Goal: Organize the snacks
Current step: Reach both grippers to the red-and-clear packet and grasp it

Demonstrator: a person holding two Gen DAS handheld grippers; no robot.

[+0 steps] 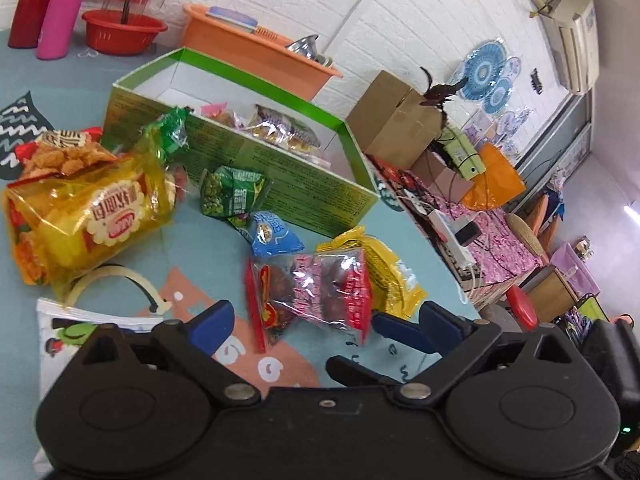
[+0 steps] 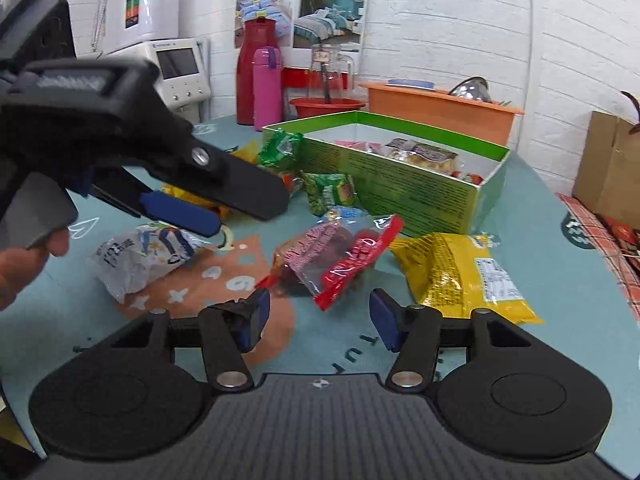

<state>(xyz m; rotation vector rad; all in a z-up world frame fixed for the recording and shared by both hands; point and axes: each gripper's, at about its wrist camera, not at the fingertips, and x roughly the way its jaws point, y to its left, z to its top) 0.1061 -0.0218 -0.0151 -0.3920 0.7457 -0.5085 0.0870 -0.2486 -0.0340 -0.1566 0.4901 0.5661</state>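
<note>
A clear snack packet with red ends lies on the teal table mat in front of both grippers. My left gripper is open wide, its blue pads on either side of the packet's near end without touching it. My right gripper is also open, and the packet's red corner reaches just into its gap, unpressed. The left gripper shows in the right wrist view at upper left, held by a hand. Behind stands an open green box with several snacks inside.
Loose around the packet lie a yellow packet, a blue packet, a green pea packet, a big yellow biscuit bag and a white packet. An orange basin, a red basin and bottles stand at the back.
</note>
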